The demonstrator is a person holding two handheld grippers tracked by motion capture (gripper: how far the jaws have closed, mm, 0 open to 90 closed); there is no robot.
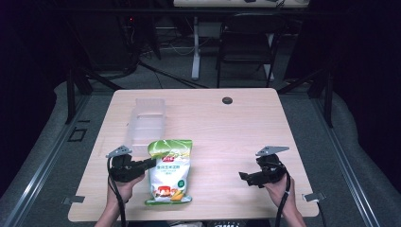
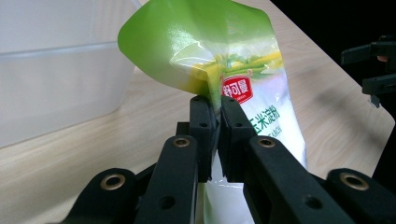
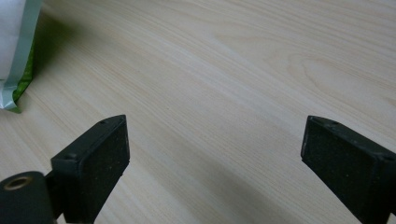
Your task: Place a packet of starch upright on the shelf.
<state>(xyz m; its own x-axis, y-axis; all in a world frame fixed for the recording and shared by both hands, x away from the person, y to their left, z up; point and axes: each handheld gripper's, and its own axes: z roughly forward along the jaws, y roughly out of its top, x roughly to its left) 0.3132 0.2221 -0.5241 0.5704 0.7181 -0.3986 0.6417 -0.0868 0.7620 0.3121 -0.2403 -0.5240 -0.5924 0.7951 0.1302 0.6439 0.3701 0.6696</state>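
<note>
A green and white snack bag (image 1: pixel 169 171) lies on the wooden table (image 1: pixel 217 127), near the front left. My left gripper (image 1: pixel 152 163) is shut on the bag's left edge; in the left gripper view the pads pinch a fold of the bag (image 2: pixel 243 79) between them, and the left gripper (image 2: pixel 218 105) points across the table. My right gripper (image 1: pixel 242 178) hovers at the front right, well apart from the bag. Seen from the right gripper view, the right gripper (image 3: pixel 212 144) stands wide open over bare wood, with a corner of the bag (image 3: pixel 14 56) at the far left.
A clear plastic bin (image 1: pixel 148 124) stands just behind the bag, also seen as the clear bin (image 2: pixel 56 70) close on the left. A small dark round cap (image 1: pixel 227 100) sits in the table near its far edge. A chair (image 1: pixel 246 42) stands beyond the table.
</note>
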